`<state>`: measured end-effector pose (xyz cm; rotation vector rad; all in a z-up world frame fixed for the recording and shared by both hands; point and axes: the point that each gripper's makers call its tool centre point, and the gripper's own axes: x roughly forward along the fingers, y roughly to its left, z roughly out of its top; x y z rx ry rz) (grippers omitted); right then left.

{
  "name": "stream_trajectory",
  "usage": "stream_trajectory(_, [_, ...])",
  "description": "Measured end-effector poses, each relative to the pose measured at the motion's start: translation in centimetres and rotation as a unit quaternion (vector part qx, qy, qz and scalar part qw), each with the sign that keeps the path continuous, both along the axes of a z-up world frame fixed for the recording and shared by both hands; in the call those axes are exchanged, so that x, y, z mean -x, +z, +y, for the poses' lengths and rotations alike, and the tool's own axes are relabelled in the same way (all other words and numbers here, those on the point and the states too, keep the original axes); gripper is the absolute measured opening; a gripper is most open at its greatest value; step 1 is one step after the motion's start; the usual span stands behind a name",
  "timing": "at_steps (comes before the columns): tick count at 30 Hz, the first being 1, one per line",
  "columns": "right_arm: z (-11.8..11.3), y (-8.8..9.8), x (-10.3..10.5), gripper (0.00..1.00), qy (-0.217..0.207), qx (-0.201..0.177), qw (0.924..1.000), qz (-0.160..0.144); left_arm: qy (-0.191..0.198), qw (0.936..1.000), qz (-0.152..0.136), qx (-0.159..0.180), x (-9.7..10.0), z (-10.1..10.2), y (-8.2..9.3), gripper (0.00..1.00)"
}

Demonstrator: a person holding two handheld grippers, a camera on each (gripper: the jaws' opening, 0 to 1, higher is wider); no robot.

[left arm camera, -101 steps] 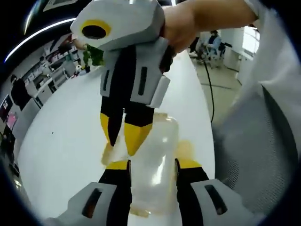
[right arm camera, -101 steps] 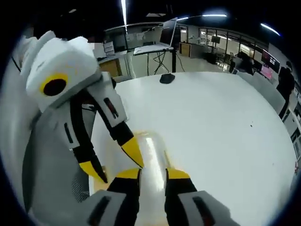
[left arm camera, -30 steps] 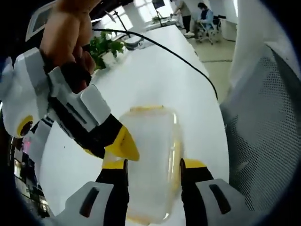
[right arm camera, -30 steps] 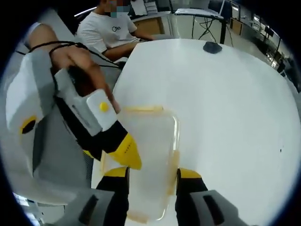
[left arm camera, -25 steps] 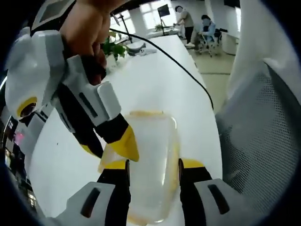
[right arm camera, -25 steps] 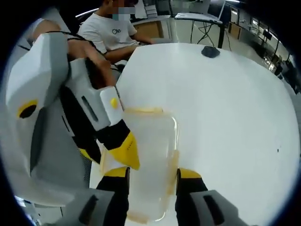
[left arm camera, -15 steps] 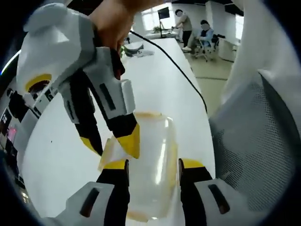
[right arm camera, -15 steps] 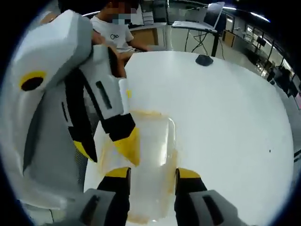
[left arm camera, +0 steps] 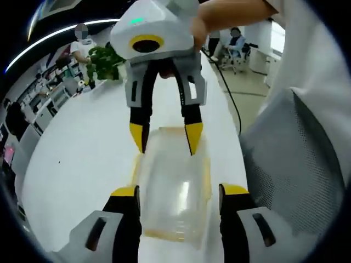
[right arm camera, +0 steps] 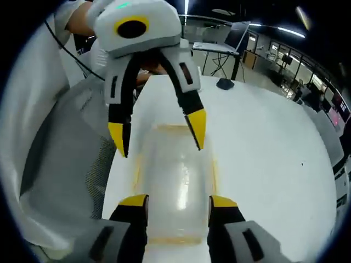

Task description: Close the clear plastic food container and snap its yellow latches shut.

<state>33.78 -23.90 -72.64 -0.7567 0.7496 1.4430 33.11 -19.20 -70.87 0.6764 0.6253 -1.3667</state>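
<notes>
Since a moment ago the right gripper (left arm camera: 166, 143) has swung from the side to face the left gripper (right arm camera: 158, 143) across the clear container (left arm camera: 173, 183). Both jaws gape wide, holding nothing. Lid appears seated; yellow latches (left arm camera: 207, 172) likely come next.

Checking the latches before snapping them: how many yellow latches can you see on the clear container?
3 in the left gripper view on the clear plastic food container: far-end latch, near-end latch, long-side latch. The opposite side looks yellowish too, but is too blurred to confirm.

white table (left arm camera: 82, 142) | on it: clear container (left arm camera: 171, 186), potted plant (left arm camera: 104, 61), dark mouse (right arm camera: 225, 84)
</notes>
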Motion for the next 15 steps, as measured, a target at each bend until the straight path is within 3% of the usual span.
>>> stream_trajectory(3, [-0.8,-0.3,0.1,0.41,0.010,0.010,0.9997,-0.022,-0.004,1.0000,0.000,-0.005,-0.1,0.6,-0.2,0.57])
stream_trajectory(5, [-1.1,-0.1,0.1,0.46,-0.018,0.000,0.9998,-0.009,0.000,0.9999,-0.004,-0.016,-0.4,1.2,-0.6,0.61])
stream_trajectory(9, [-1.8,-0.3,0.4,0.61,-0.008,0.016,0.9998,-0.008,0.000,0.9996,-0.016,-0.024,-0.8,2.1,-0.9,0.62])
stream_trajectory(11, [-1.9,-0.2,0.4,0.67,-0.009,0.017,0.9998,-0.010,0.009,0.9996,-0.011,-0.026,-1.1,2.4,-1.2,0.66])
stream_trajectory(13, [-1.8,-0.3,0.2,0.81,-0.022,0.018,0.9996,-0.006,0.014,0.9993,-0.019,-0.030,-1.5,2.6,-1.5,0.75])
stream_trajectory(15, [-1.8,-0.7,0.2,0.88,-0.018,0.030,0.9993,-0.012,0.017,0.9991,-0.017,-0.034,-1.8,2.5,-1.7,0.78])
